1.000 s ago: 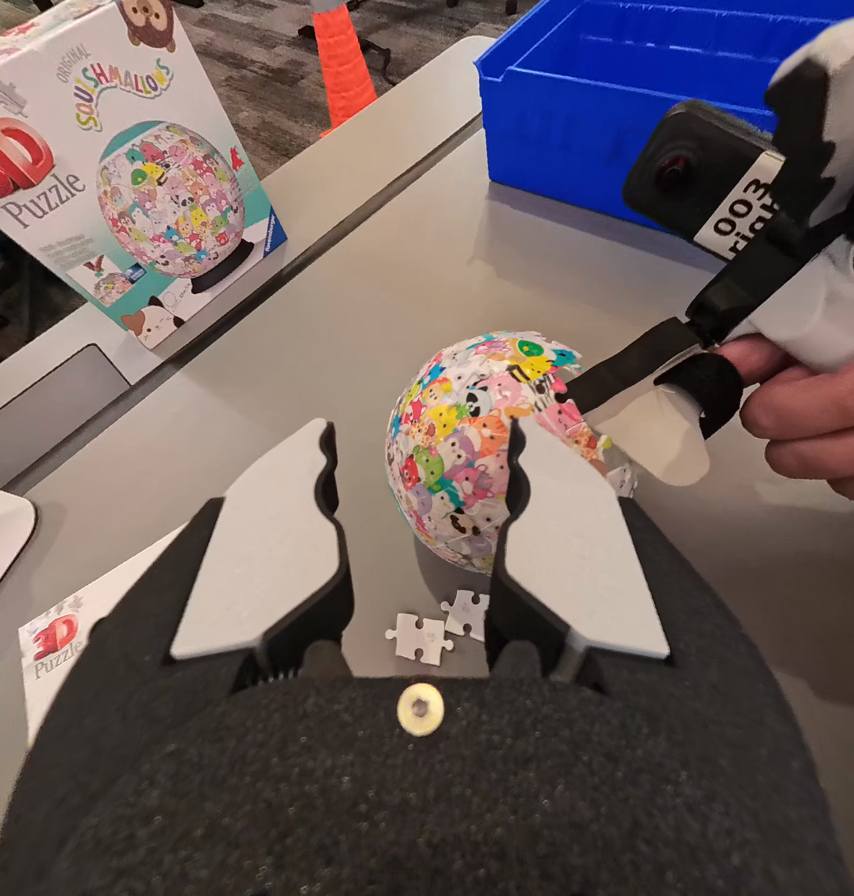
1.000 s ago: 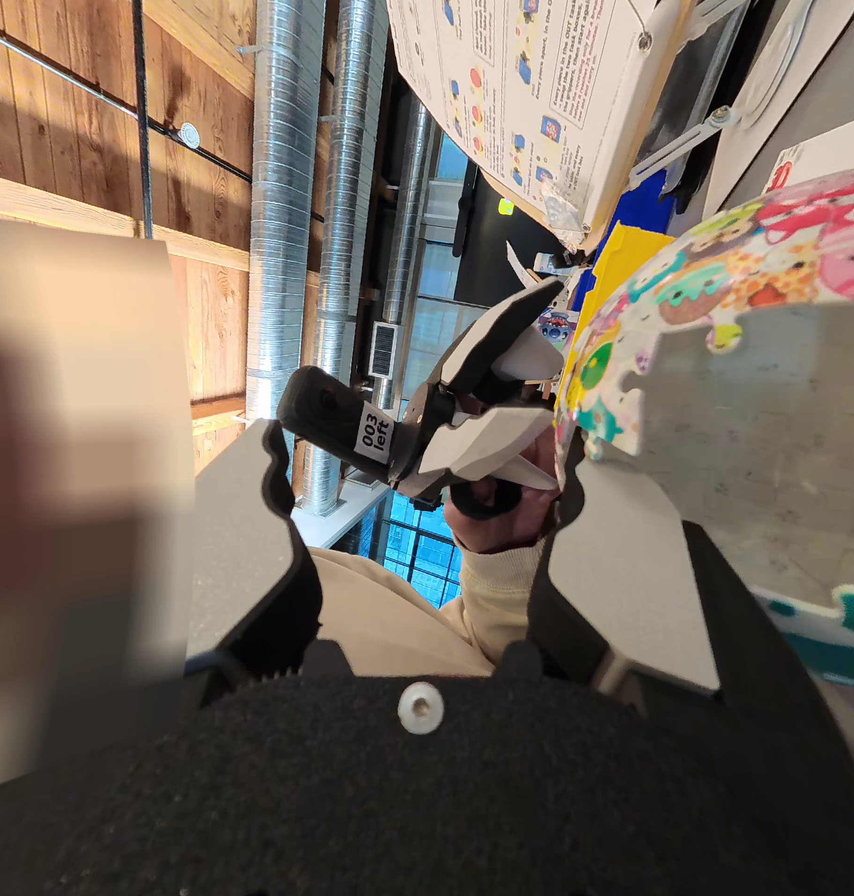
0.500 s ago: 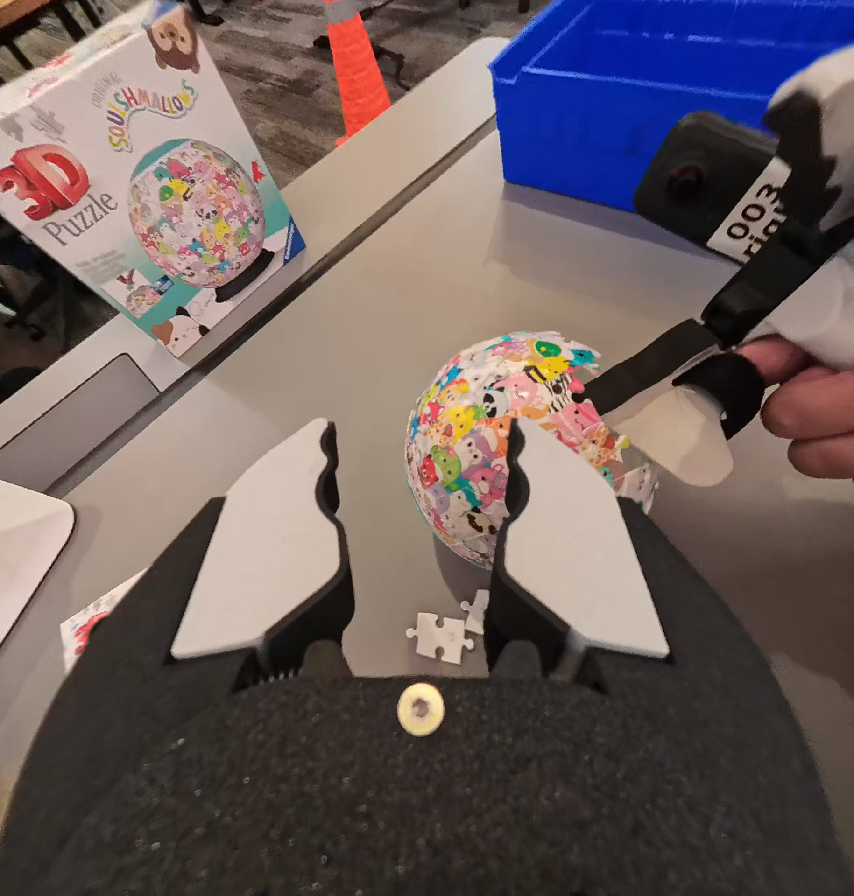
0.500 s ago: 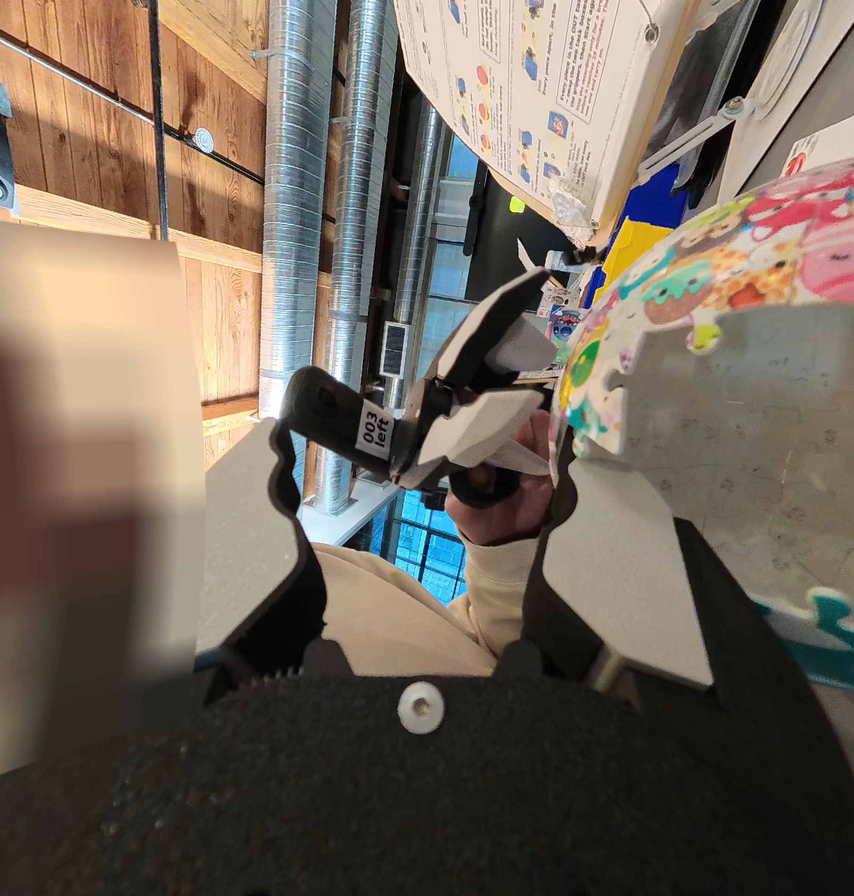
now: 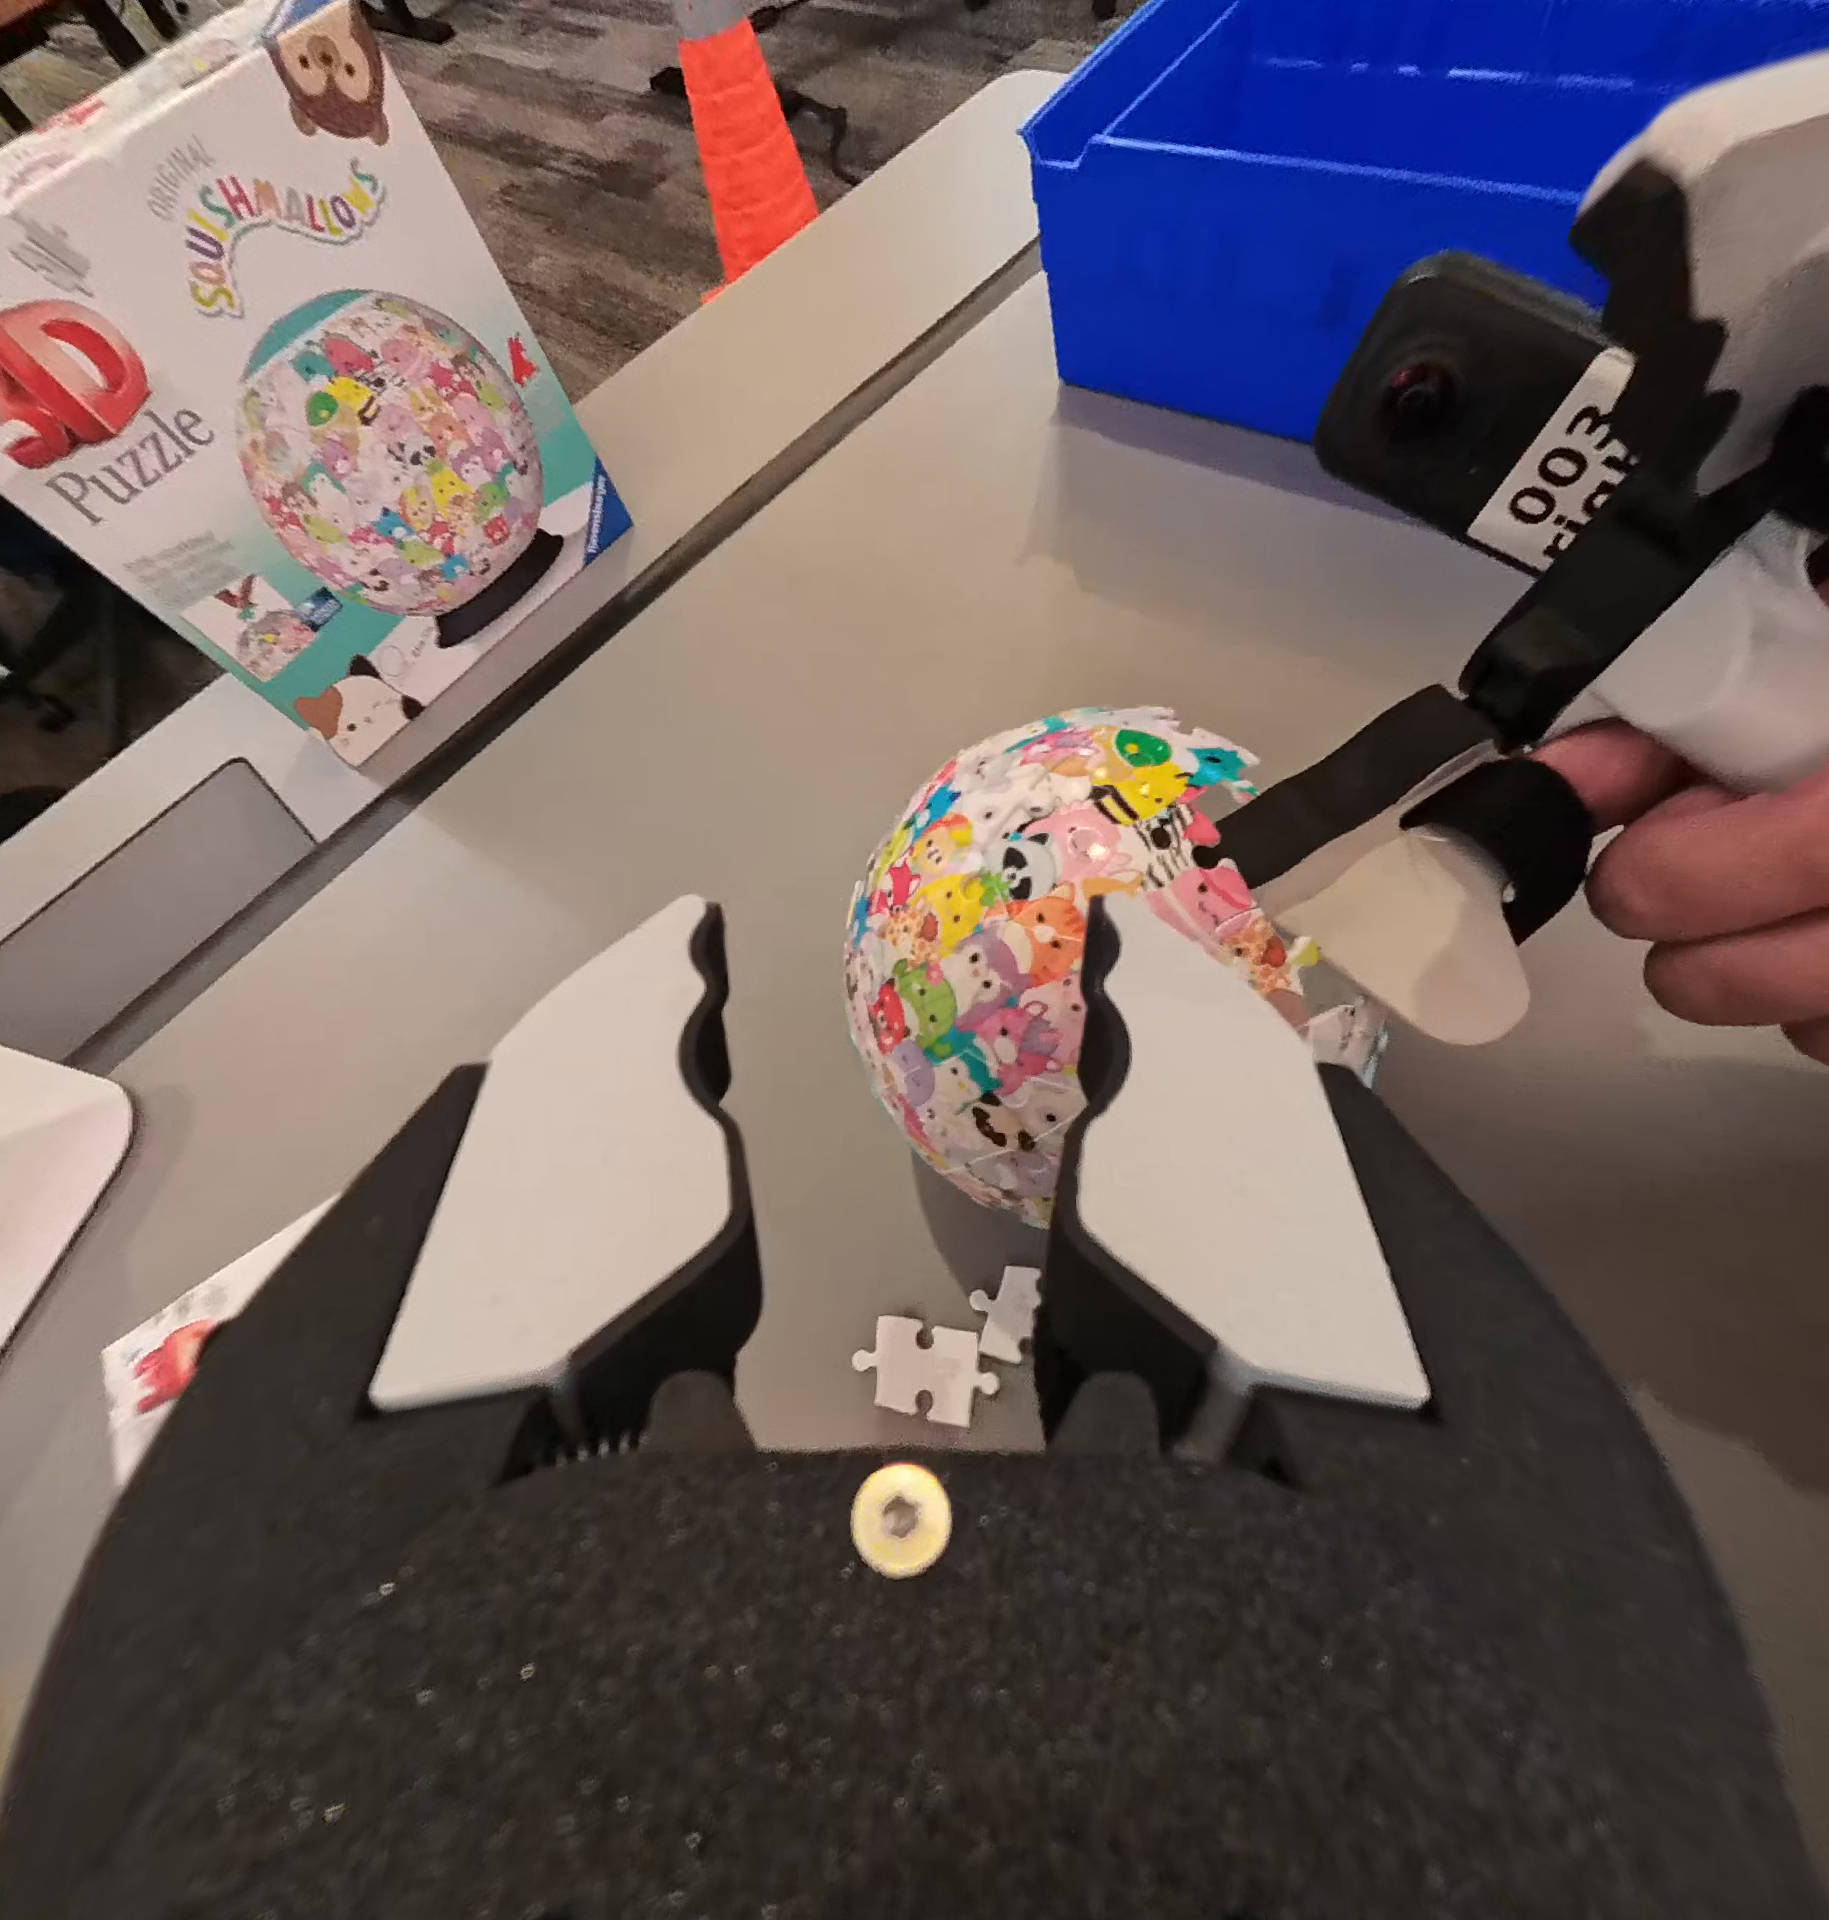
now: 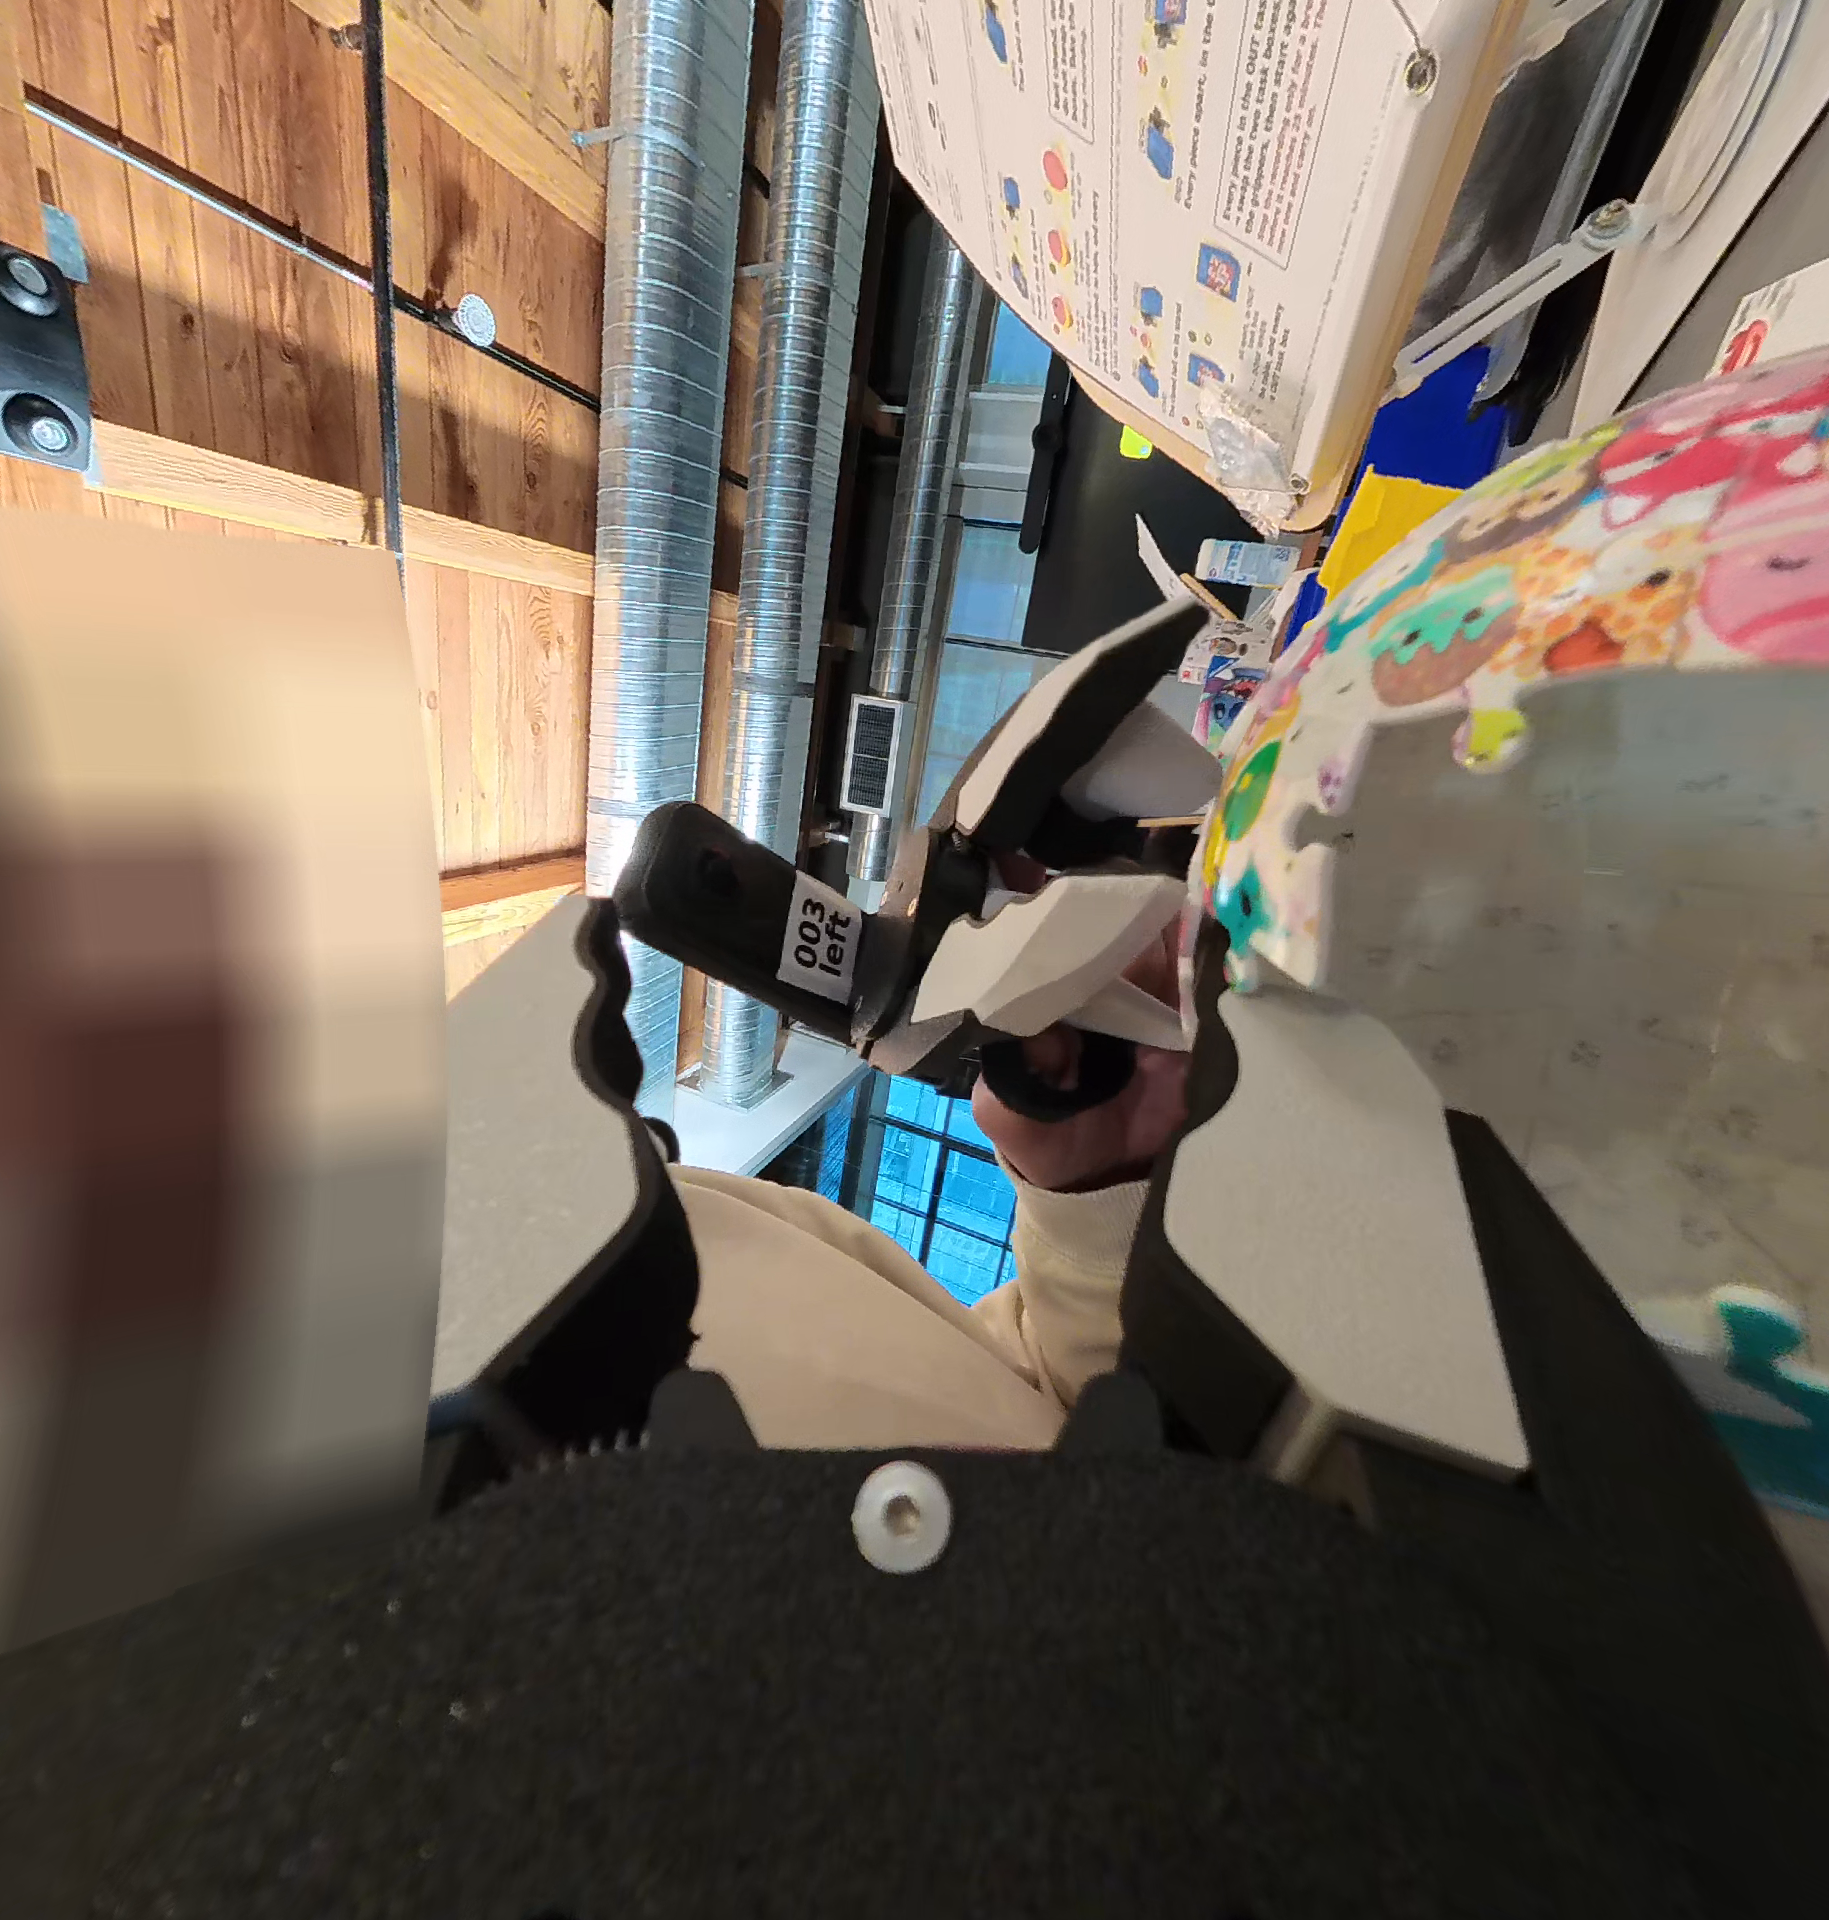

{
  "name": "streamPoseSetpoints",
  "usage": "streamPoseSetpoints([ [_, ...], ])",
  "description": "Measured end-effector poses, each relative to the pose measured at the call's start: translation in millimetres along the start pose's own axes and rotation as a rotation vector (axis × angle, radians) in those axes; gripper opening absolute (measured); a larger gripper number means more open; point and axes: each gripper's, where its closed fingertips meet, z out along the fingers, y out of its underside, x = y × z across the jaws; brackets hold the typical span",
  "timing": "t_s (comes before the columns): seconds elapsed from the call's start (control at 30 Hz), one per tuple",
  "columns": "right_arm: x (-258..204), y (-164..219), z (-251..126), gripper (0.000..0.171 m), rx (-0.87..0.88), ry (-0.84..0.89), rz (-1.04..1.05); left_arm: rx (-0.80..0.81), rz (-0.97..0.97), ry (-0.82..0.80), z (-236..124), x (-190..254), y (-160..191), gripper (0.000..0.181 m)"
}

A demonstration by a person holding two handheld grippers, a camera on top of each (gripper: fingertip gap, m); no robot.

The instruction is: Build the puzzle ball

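The partly built puzzle ball [image 5: 977,977], a colourful open shell, rests on the grey table [image 5: 785,665]. Its grey inner side shows in the right wrist view [image 6: 1616,935]. My left gripper [image 5: 902,914] is open and empty, held above the table just short of the ball. My right gripper [image 5: 1242,873] comes in from the right, rolled on its side and open [image 6: 905,956], with one finger against the shell's upper rim. Two loose white pieces [image 5: 925,1371] lie face down in front of the ball. The left gripper also shows in the right wrist view [image 6: 1190,769].
The puzzle's box [image 5: 266,416] stands at the back left on the adjoining table. A blue bin [image 5: 1305,208] stands at the back right. An orange cone [image 5: 733,125] is on the floor beyond. A leaflet [image 5: 162,1371] and a white board [image 5: 16,1164] lie at the left.
Almost nothing differs. My left gripper has swayed a little over the table. Both grippers stay open and the right finger stays at the ball's rim.
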Motion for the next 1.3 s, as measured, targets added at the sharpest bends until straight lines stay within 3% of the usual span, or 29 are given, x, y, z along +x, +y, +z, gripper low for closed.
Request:
streamPoseSetpoints([
  [0.7, -0.8, -1.0, -8.0, 0.100, 0.019, -0.013, -0.008, 0.014, -0.007, -0.024, -1.8, -5.1, -1.5, 0.065],
  [1.03, 1.0, -9.2, -11.5, 0.117, 0.075, 0.089, -0.050, 0.047, -0.214, 0.107, 6.6, -26.5, -2.4, 0.069],
  [1.3, -6.8, -17.0, -6.8, 0.114, 0.139, -0.018, 0.074, 0.025, -0.286, 0.217, 19.2, -25.6, 8.2, 0.070],
])
